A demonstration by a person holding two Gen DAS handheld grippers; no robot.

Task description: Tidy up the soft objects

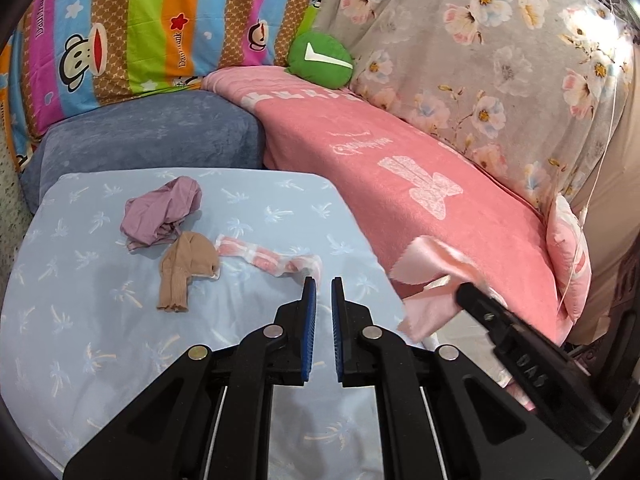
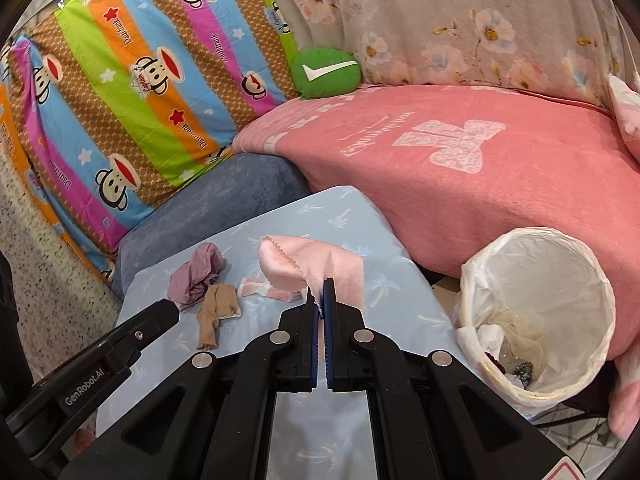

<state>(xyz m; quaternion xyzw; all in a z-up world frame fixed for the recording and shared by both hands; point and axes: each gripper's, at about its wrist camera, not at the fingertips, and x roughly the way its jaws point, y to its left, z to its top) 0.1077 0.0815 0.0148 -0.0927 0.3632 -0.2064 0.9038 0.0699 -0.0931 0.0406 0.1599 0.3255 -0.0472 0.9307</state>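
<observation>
On the light blue palm-print cushion [image 1: 168,320] lie a crumpled purple cloth [image 1: 160,210], a tan sock [image 1: 186,270] and a pink-and-white striped sock [image 1: 272,260]. My left gripper [image 1: 323,282] hovers open just right of the striped sock, nothing between its fingers. My right gripper [image 2: 320,284] is shut on a pale pink satin cloth [image 2: 316,264], lifted above the cushion's right part; the same pink cloth [image 1: 436,276] shows at the cushion's right edge in the left wrist view. The purple cloth [image 2: 196,280], tan sock [image 2: 214,312] and striped sock [image 2: 260,288] lie left of it.
A white-lined waste bin [image 2: 536,312] with some rubbish stands right of the cushion. A pink blanket [image 2: 480,168], a blue-grey cushion [image 1: 152,136], a striped monkey-print pillow [image 1: 140,32], a green round plush [image 1: 320,60] and a floral cover [image 1: 500,60] surround the area.
</observation>
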